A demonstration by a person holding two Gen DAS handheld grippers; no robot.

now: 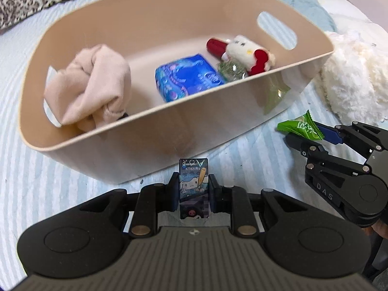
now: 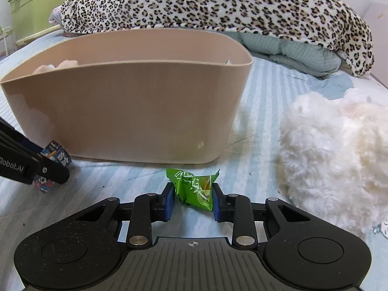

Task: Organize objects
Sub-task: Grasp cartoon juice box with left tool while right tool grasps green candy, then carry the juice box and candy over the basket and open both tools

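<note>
Both picks are made, so the step in hand is judged to be the carry into the beige storage bin (image 1: 169,131). The left gripper (image 1: 193,195) is clamped on a small cartoon-printed box (image 1: 193,186), just in front of the bin's near wall; the right gripper (image 2: 193,200) is clamped on a green snack packet (image 2: 194,186), near the bin's right front corner. To do it well, lift each clear of the striped bedsheet (image 2: 262,121) and over the rim before letting go; the crinkly packet may slip, so keep the pads pressed.

Counted, near to far: two grippers; one box; one packet; one bin holding one beige cloth (image 1: 89,84), one blue tissue pack (image 1: 186,76), one green-filled clear packet (image 1: 230,70) and one white-and-red plush toy (image 1: 245,51); beside the bin, one fluffy white plush (image 2: 334,155); behind it, one leopard-print blanket (image 2: 218,2).
</note>
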